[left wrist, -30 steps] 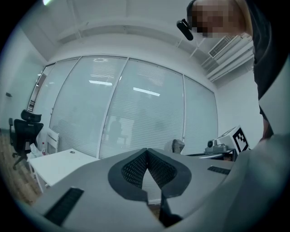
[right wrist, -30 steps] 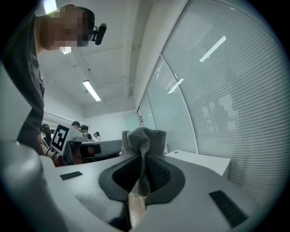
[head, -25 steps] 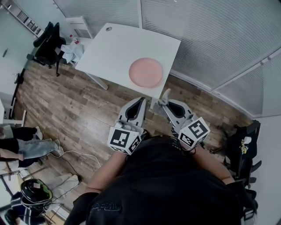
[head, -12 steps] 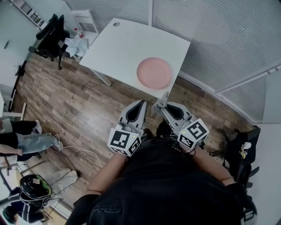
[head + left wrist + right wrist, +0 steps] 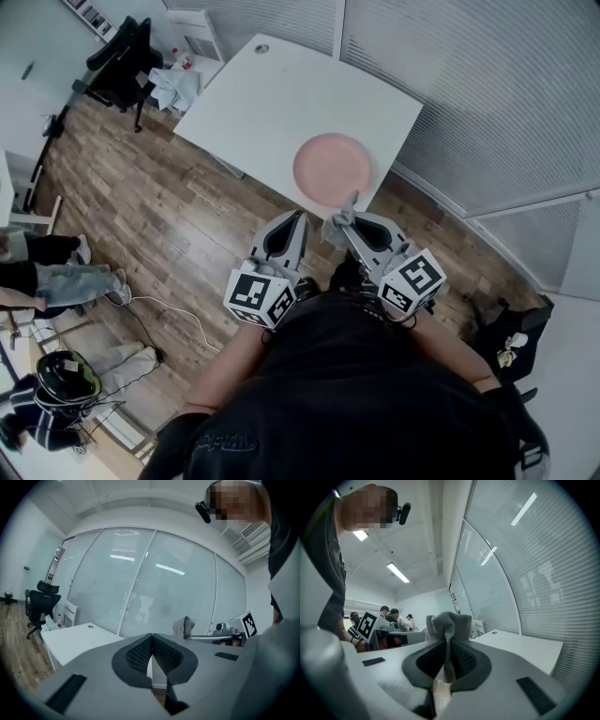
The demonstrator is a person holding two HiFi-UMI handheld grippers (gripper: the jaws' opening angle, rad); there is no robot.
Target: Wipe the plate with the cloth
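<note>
A pink plate (image 5: 332,167) lies near the front right corner of the white table (image 5: 272,103). My right gripper (image 5: 349,208) is shut on a grey cloth (image 5: 339,219), whose bunched top sticks up past the jaw tips (image 5: 446,623). It hangs just before the table's near edge, close to the plate. My left gripper (image 5: 299,217) is shut with nothing in it, a little left of the right one, also short of the table. In the left gripper view the cloth (image 5: 184,626) shows to the right.
A black office chair (image 5: 120,64) and a white stand with crumpled cloth (image 5: 173,86) are at the table's far left. Glass walls with blinds run behind and right of the table. People sit at the left edge (image 5: 42,272). A cable lies on the wood floor (image 5: 164,305).
Both grippers have come closer to the table; the right one with the cloth now reaches the near edge by the plate. The jaws have stayed as they were.
</note>
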